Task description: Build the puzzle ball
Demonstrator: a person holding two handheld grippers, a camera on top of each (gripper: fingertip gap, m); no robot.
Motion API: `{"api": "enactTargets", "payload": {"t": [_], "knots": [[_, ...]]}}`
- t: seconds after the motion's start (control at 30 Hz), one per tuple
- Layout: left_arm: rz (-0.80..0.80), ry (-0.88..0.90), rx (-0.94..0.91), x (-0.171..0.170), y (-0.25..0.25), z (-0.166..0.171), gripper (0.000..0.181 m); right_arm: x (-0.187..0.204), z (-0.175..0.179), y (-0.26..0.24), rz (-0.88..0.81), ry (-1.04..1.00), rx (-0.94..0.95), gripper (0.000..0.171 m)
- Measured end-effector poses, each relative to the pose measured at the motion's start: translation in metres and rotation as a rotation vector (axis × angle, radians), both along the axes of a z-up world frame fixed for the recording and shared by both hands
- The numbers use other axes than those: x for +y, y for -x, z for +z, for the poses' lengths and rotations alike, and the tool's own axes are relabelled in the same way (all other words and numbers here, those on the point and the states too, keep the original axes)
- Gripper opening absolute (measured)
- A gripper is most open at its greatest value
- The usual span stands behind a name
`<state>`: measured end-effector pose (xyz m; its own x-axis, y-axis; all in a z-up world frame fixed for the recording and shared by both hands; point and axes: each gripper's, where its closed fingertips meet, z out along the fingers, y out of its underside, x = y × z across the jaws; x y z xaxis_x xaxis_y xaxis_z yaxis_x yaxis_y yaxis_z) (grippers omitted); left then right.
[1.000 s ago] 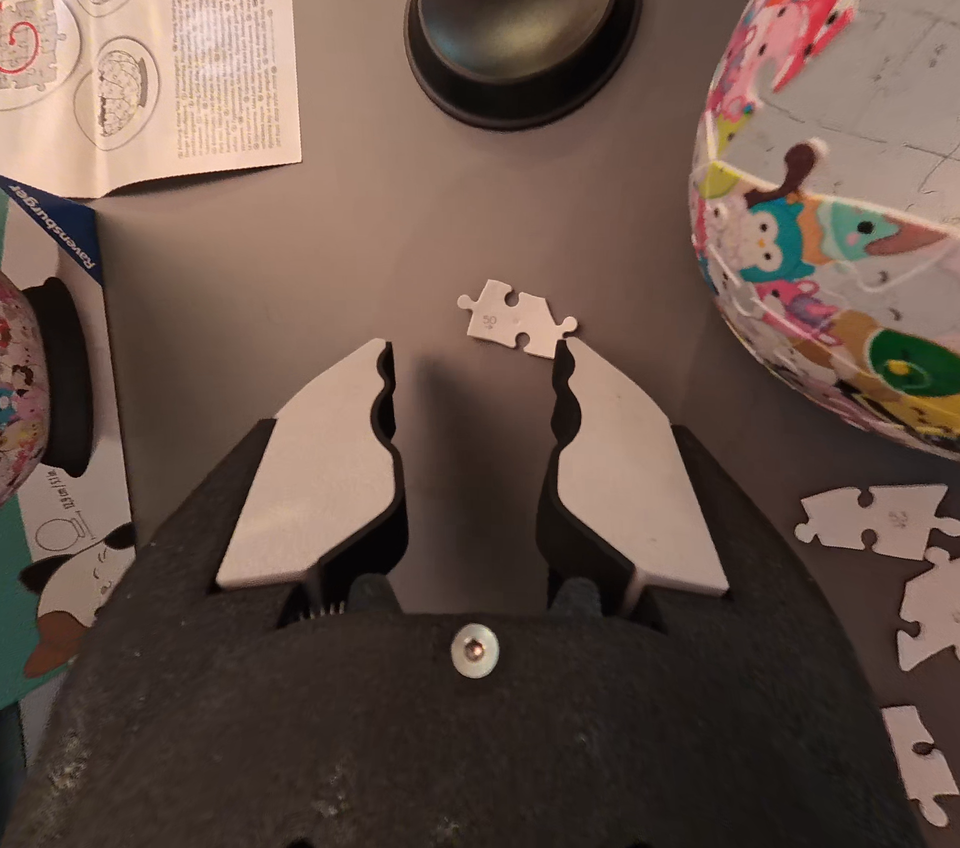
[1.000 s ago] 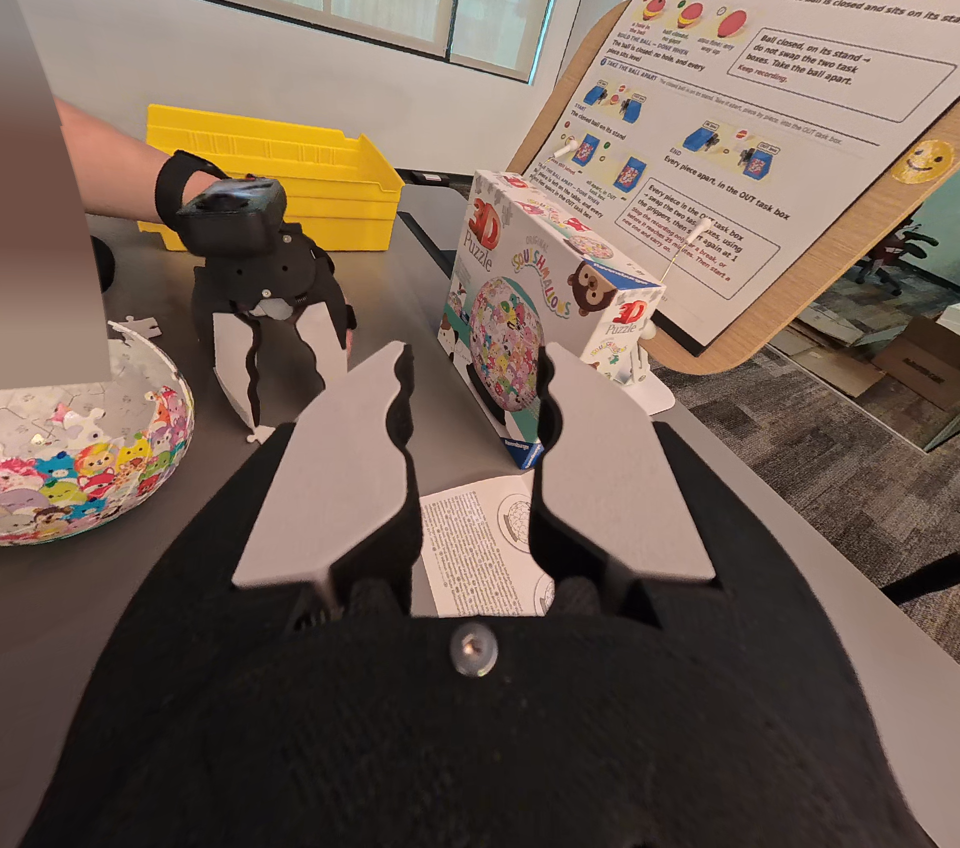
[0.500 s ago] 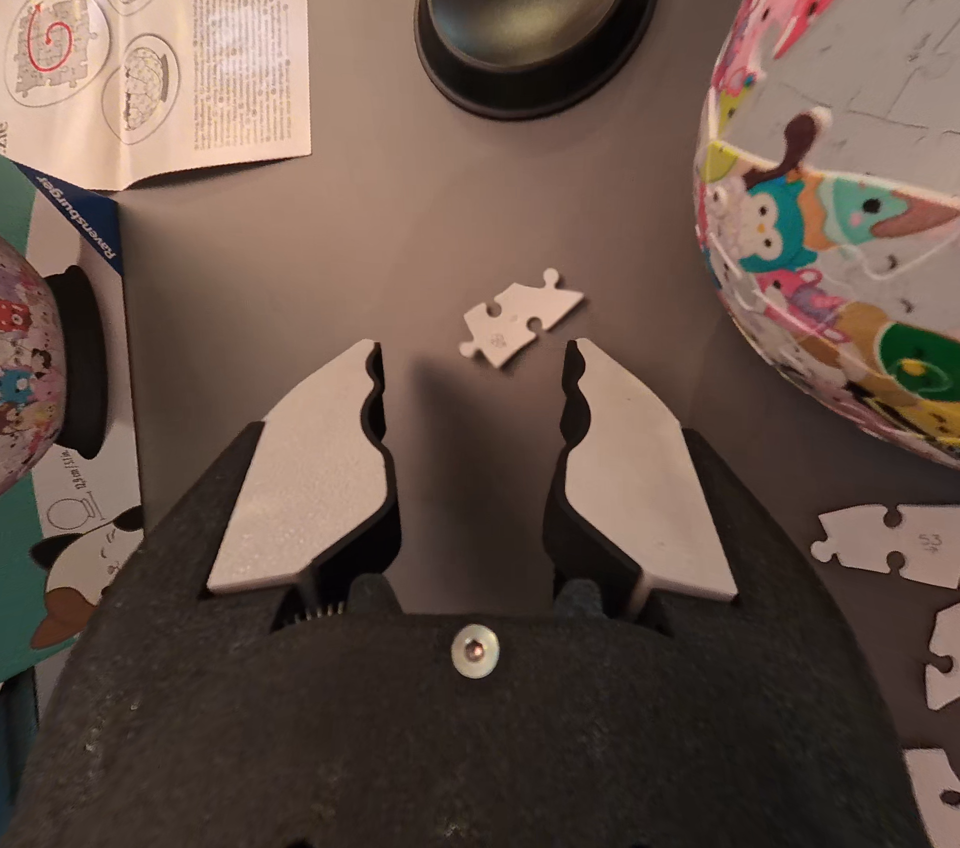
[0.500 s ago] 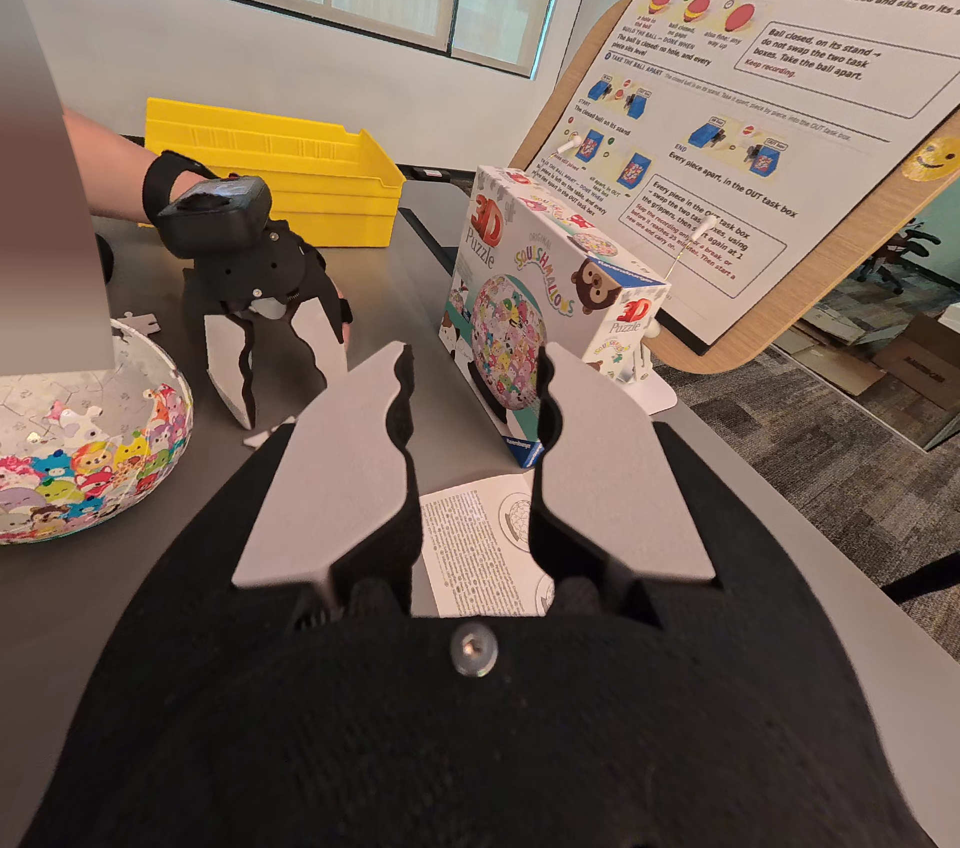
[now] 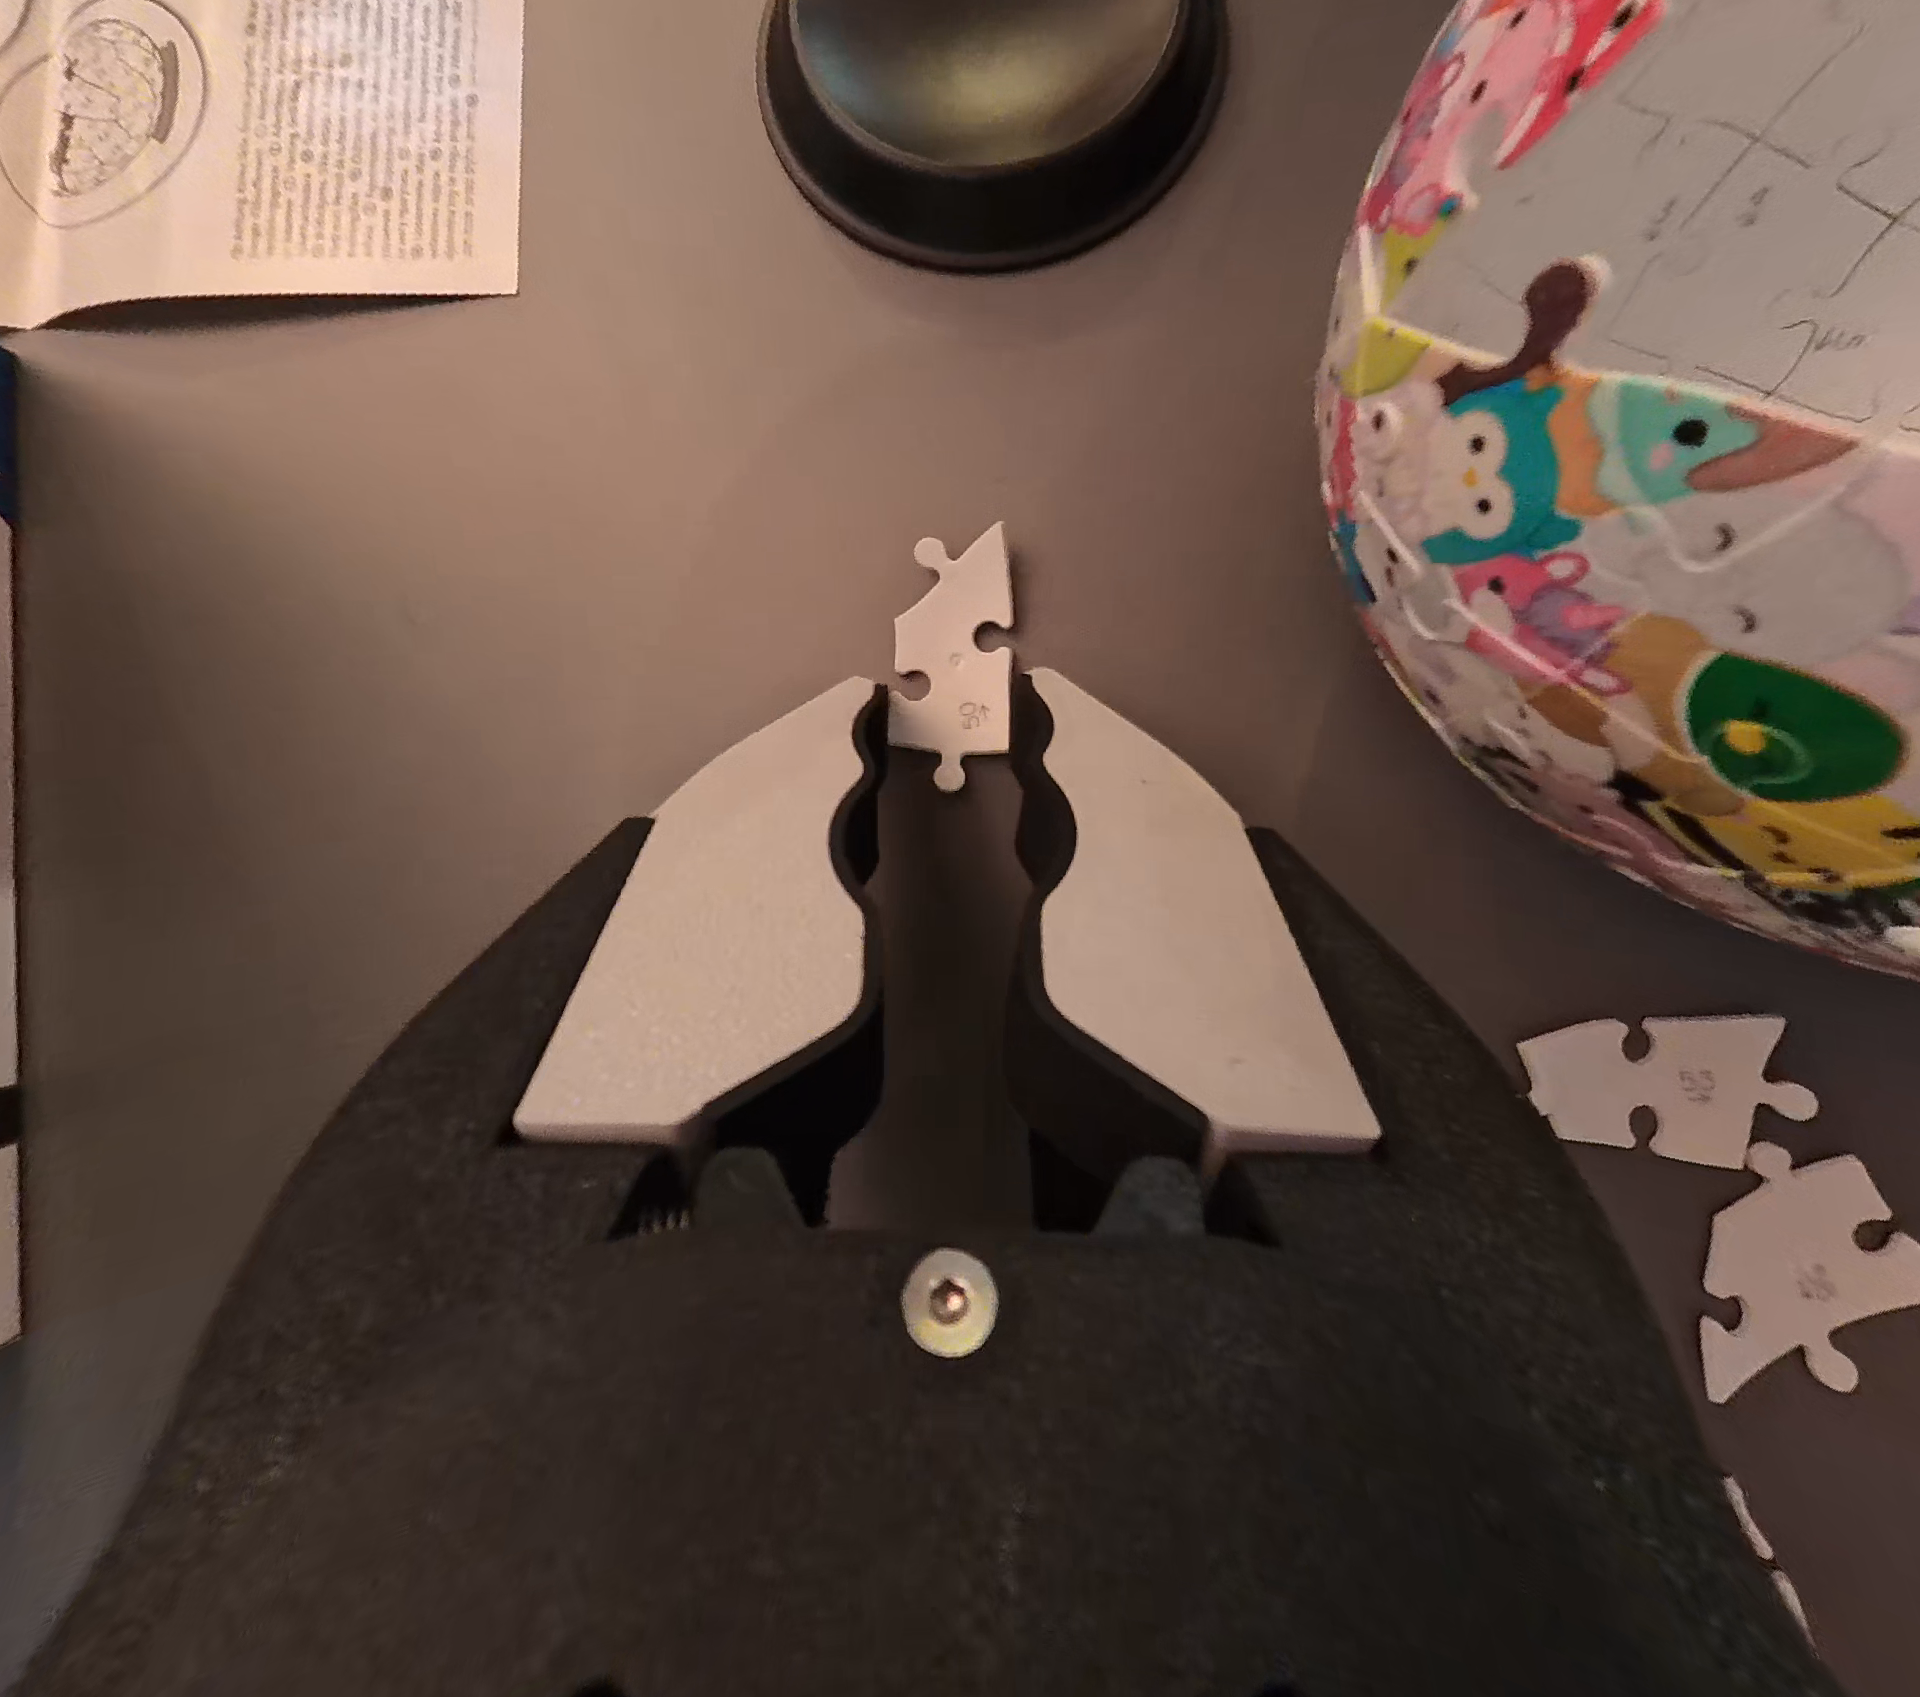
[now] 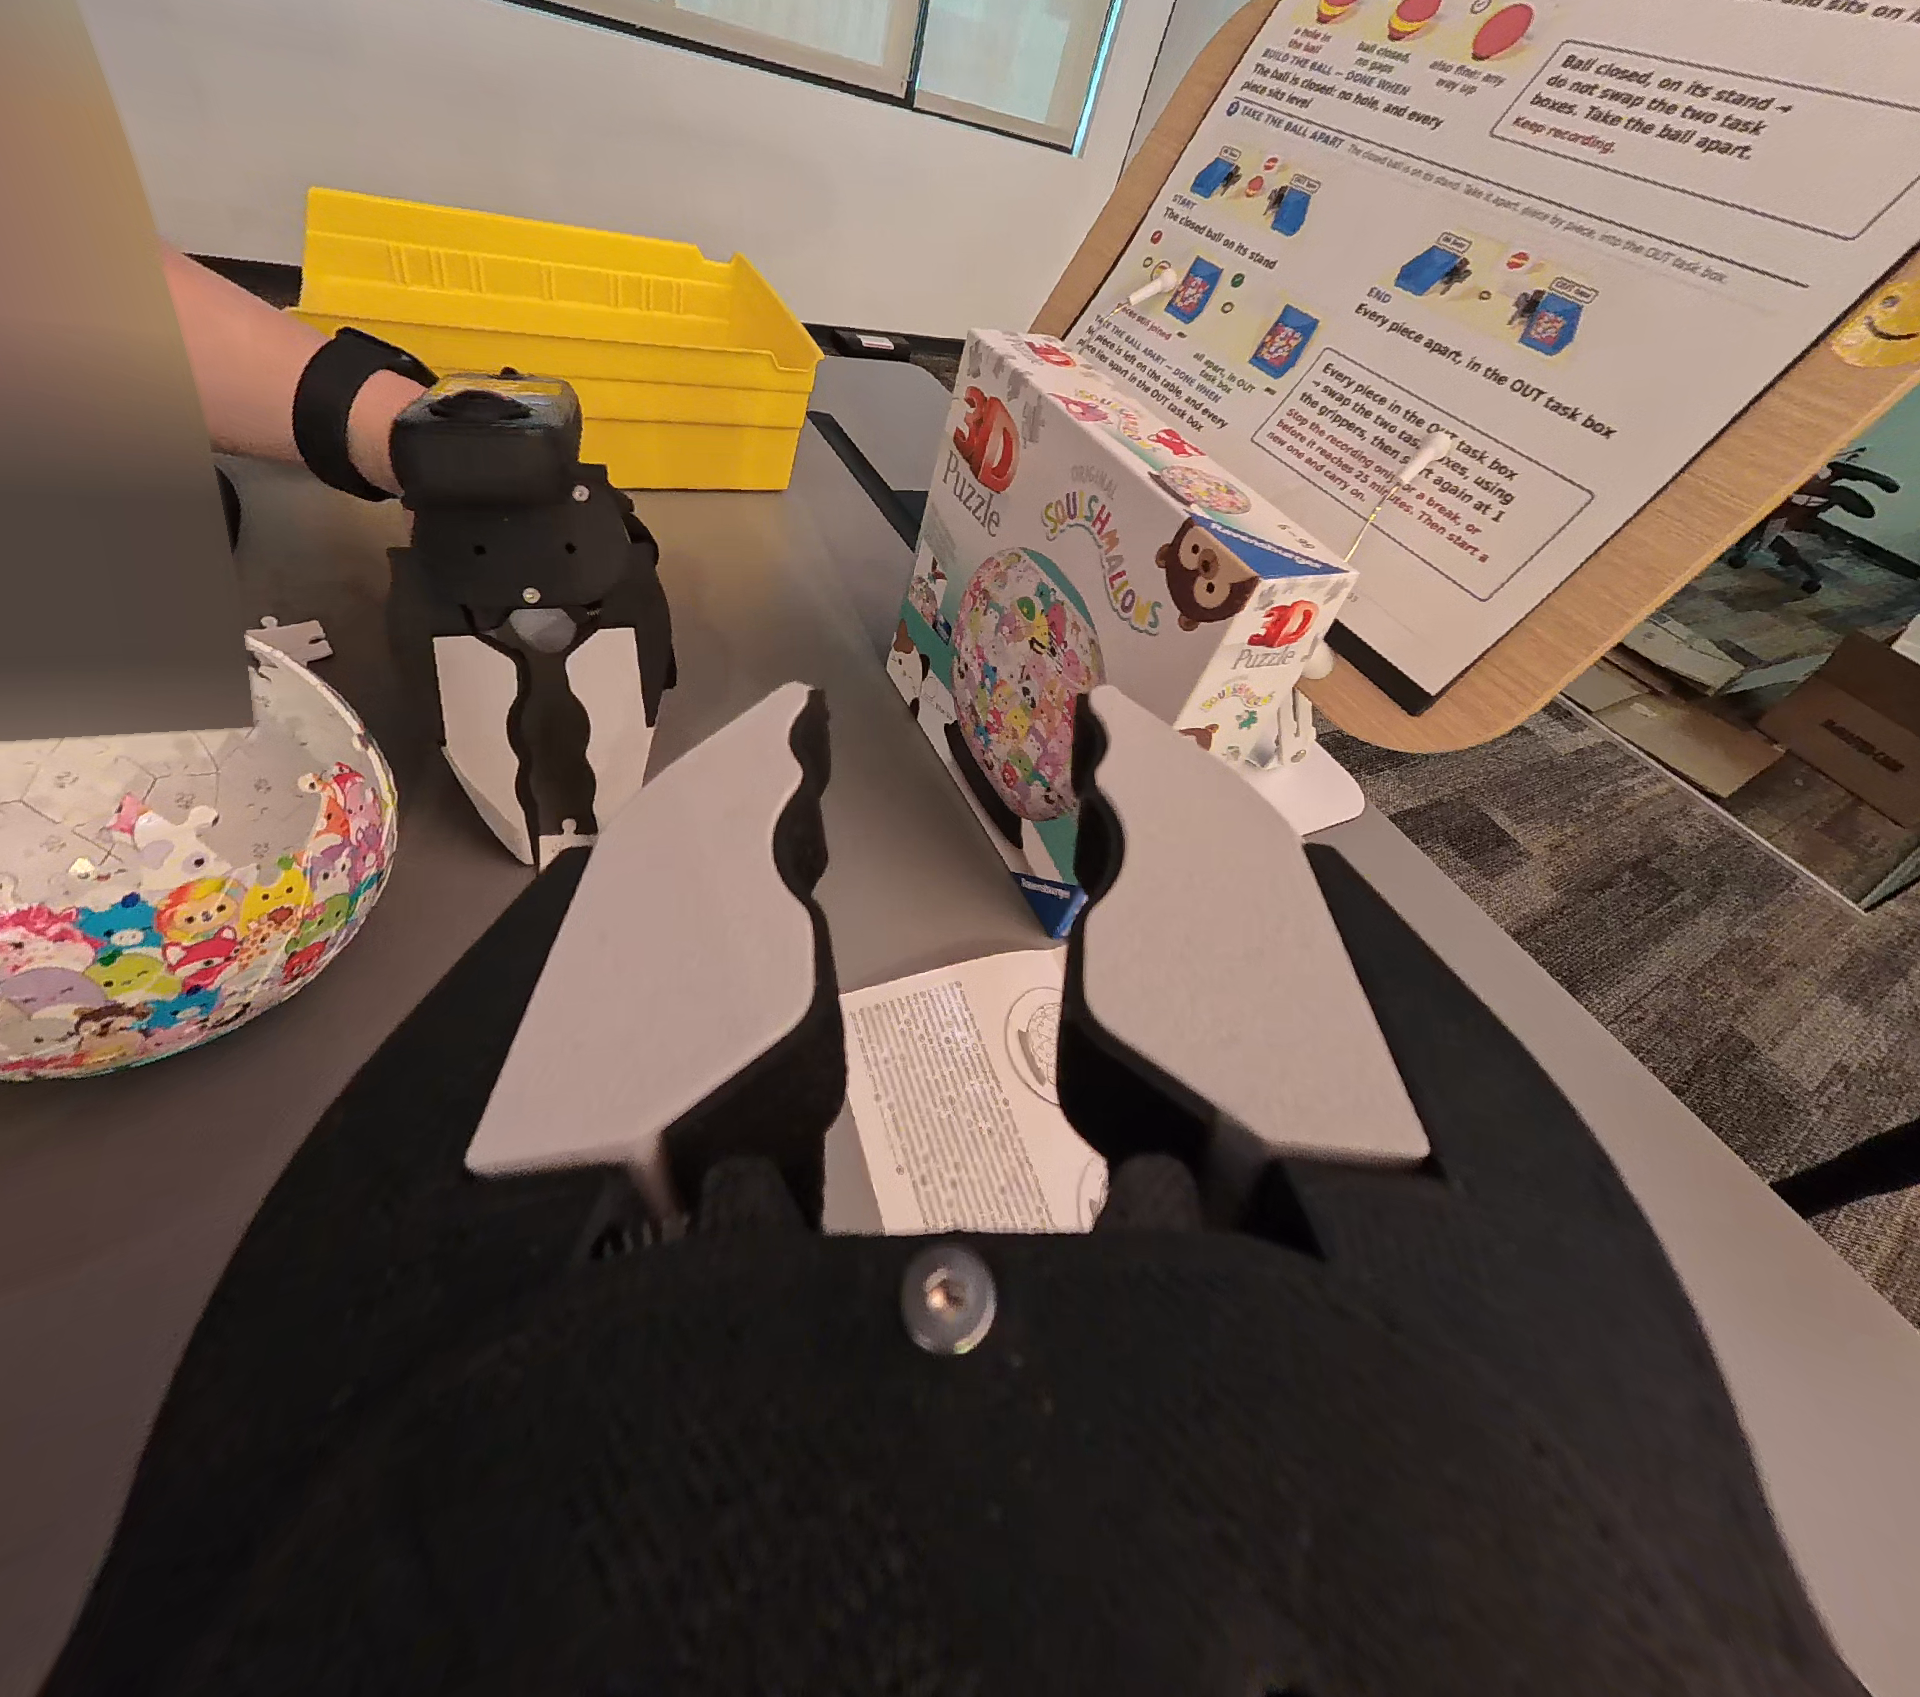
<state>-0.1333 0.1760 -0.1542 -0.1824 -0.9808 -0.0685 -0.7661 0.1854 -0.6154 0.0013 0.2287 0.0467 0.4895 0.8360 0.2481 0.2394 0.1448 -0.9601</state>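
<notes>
White puzzle piece (image 5: 956, 673), earlier loose on table, now pinched in left gripper (image 5: 956, 691) tips; right gripper (image 6: 951, 712) unchanged, agape, empty.

The left hand-held gripper (image 5: 956, 697) pinches a flat white jigsaw piece (image 5: 958, 655) at its fingertips, most of the piece jutting forward over the dark grey counter (image 5: 520, 556). Ahead sits a round black plastic stand (image 5: 992, 26). The colourful, partly built puzzle ball (image 5: 1662, 452) fills the right edge, two loose white pieces (image 5: 1745, 1169) below it, a printed leaflet (image 5: 260, 37) at the far left corner.
</notes>
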Motion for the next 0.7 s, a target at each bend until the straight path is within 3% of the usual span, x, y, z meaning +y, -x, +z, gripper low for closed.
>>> {"api": "enactTargets", "payload": {"t": [0.23,0.4,0.53,0.6,0.7], "knots": [[0.057,-0.138,-0.071,0.020,0.000,0.019,0.022,0.003,-0.019,0.023,0.039,0.118,0.000,0.046],[0.071,-0.312,-0.169,0.033,-0.004,0.071,0.022,0.000,-0.066,0.066,0.078,0.531,-0.029,0.045],[0.027,-0.402,-0.174,0.023,-0.011,0.107,0.022,-0.014,-0.070,0.095,0.213,0.857,0.155,0.030],[-0.003,-0.438,-0.144,0.016,-0.013,0.115,0.022,-0.022,-0.065,0.100,0.278,0.932,0.201,0.022],[-0.025,-0.465,-0.119,0.008,-0.016,0.123,0.022,-0.027,-0.073,0.102,0.255,0.932,0.120,0.022]]}}
